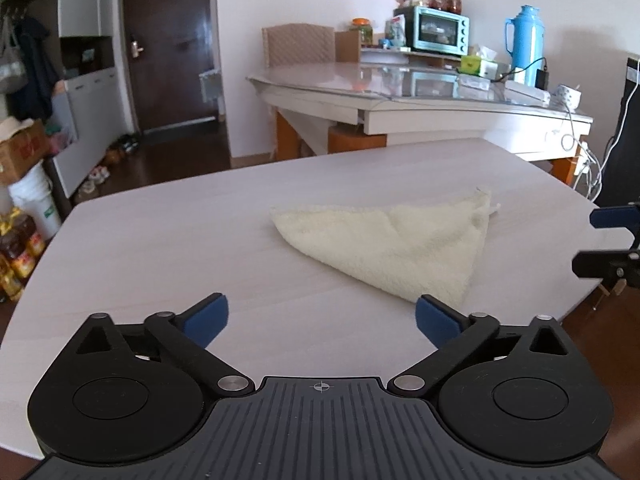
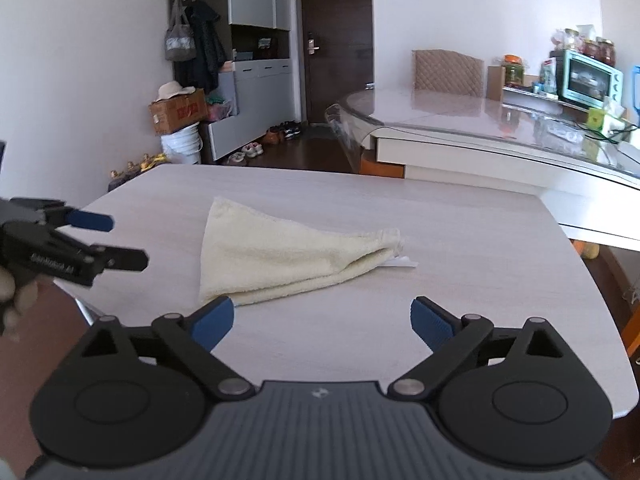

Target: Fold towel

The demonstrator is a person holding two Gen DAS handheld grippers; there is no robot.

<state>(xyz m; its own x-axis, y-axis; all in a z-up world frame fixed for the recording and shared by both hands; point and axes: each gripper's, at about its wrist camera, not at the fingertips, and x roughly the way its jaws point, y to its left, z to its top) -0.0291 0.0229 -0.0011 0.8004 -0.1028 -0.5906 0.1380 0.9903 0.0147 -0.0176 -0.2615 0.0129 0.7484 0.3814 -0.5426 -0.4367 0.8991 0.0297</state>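
Observation:
A cream towel point(image 1: 394, 244) lies folded into a triangle on the pale wooden table point(image 1: 160, 240). In the right wrist view the towel point(image 2: 280, 256) shows its doubled edge toward me, with a small white tag at its right tip. My left gripper point(image 1: 322, 320) hovers over the near table edge, jaws wide apart and nothing between them, the towel's near corner just beyond its right pad. My right gripper point(image 2: 322, 318) is likewise open and empty, its left pad beside the towel's near corner. Each gripper appears at the edge of the other's view: right gripper point(image 1: 592, 240), left gripper point(image 2: 120, 240).
Behind stands a glass-topped dining table point(image 1: 400, 84) with a teal toaster oven point(image 1: 438, 30), a blue thermos point(image 1: 524, 44), jars and cables. A dark door point(image 2: 336, 40), cabinets, a cardboard box point(image 2: 178, 114) and shoes line the far wall. A hand point(image 2: 16, 300) holds the left gripper.

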